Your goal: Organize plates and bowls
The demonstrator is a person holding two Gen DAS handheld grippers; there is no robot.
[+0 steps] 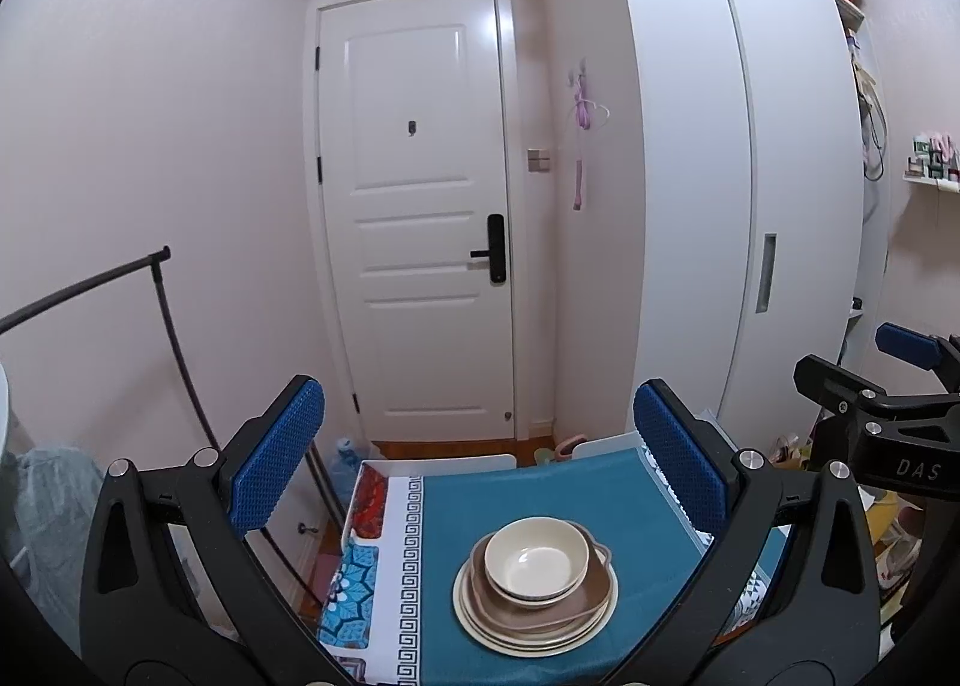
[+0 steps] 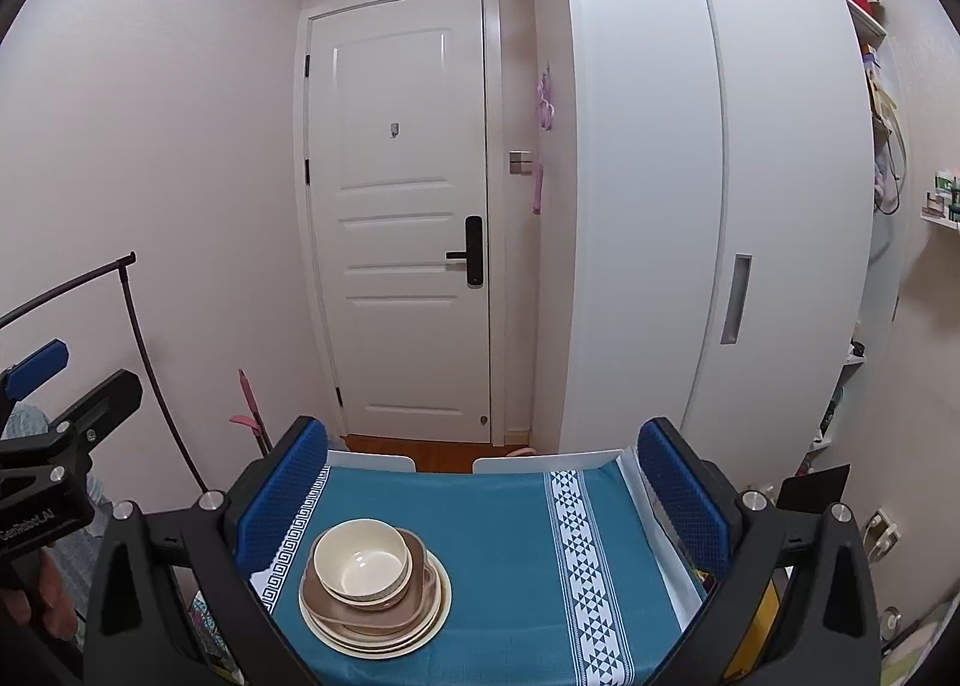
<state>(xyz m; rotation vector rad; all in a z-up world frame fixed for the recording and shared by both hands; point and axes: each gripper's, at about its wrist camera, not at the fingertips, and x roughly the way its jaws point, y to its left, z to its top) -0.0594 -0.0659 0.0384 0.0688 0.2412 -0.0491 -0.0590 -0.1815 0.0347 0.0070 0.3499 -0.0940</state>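
Observation:
A cream bowl [image 1: 536,560] sits on a brown squarish dish [image 1: 540,605], which sits on a stack of cream plates [image 1: 534,638], all on the teal tablecloth [image 1: 510,500]. The same stack shows in the right wrist view: bowl [image 2: 362,561], brown dish [image 2: 366,611], plates [image 2: 375,635]. My left gripper [image 1: 480,470] is open and empty, held above and short of the stack. My right gripper [image 2: 483,500] is open and empty, with the stack near its left finger. Each gripper also shows at the edge of the other's view.
The table [image 2: 528,542] has a patterned cloth border and white chair backs [image 2: 540,461] at its far side. Beyond stand a white door [image 1: 420,218], a tall white wardrobe [image 1: 720,176], and a black clothes rack [image 1: 162,290] at left. Cluttered shelves are at right.

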